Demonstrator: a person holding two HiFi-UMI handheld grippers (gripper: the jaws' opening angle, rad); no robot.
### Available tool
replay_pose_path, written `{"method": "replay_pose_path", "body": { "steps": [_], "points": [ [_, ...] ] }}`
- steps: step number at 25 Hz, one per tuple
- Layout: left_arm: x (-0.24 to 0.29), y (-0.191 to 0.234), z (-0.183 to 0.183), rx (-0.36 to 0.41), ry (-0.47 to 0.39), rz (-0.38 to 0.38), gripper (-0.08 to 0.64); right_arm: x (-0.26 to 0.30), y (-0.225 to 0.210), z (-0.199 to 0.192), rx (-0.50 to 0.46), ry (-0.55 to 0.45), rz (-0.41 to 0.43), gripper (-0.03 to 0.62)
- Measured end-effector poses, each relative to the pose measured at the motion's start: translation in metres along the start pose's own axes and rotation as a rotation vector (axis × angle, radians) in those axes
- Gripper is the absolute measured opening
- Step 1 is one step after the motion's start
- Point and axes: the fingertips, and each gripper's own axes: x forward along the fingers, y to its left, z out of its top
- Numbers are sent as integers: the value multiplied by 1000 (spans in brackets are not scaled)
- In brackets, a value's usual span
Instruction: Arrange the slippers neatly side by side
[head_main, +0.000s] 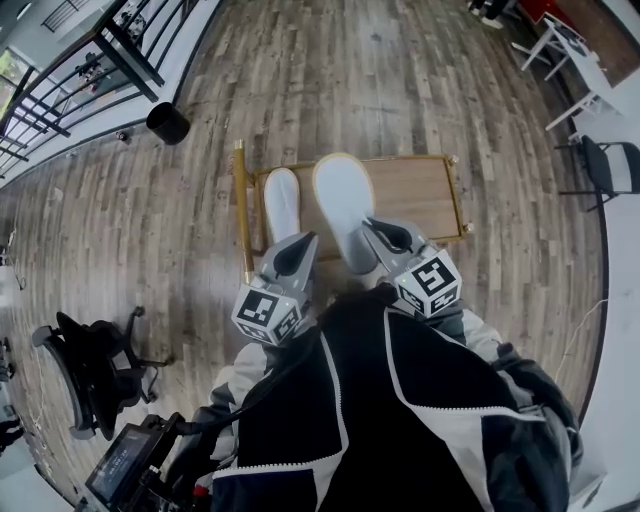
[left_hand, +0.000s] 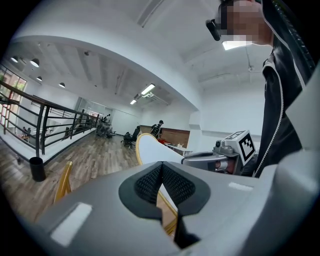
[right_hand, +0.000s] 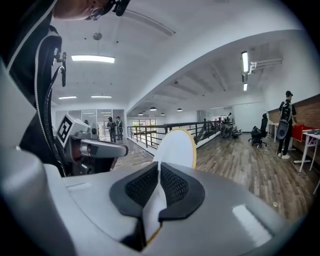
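Two white slippers with a yellow-edged sole hang above a low wooden table (head_main: 425, 195), toes pointing away from me. My left gripper (head_main: 290, 256) is shut on the heel of the smaller-looking left slipper (head_main: 283, 203). My right gripper (head_main: 391, 238) is shut on the heel of the right slipper (head_main: 343, 203). In the right gripper view the right slipper (right_hand: 176, 148) rises from between the shut right gripper (right_hand: 159, 170), with the left gripper (right_hand: 86, 148) beside it. In the left gripper view the left gripper (left_hand: 161, 167) pinches a thin white edge, and a white slipper (left_hand: 150, 150) stands ahead.
The table has a gold metal frame (head_main: 241, 205). A black bin (head_main: 167, 123) stands on the wood floor at the far left by a railing (head_main: 60, 85). A black office chair (head_main: 90, 370) is at my left; white tables and a chair (head_main: 590, 80) stand at the right.
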Motion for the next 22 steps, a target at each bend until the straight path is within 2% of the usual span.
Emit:
{"method": "replay_pose_path", "body": {
  "steps": [6,13,22],
  "points": [
    [-13,4,-4,-8,1,40,19,26,-15,-22,31,52,-7,21],
    [-41,17,-4,-18,-10,92,19,99,-30,-61,25,150,-14,21],
    [-57,32,-12,-33,16,142,20,176,-57,-134,160,325,-48,20]
  ]
}}
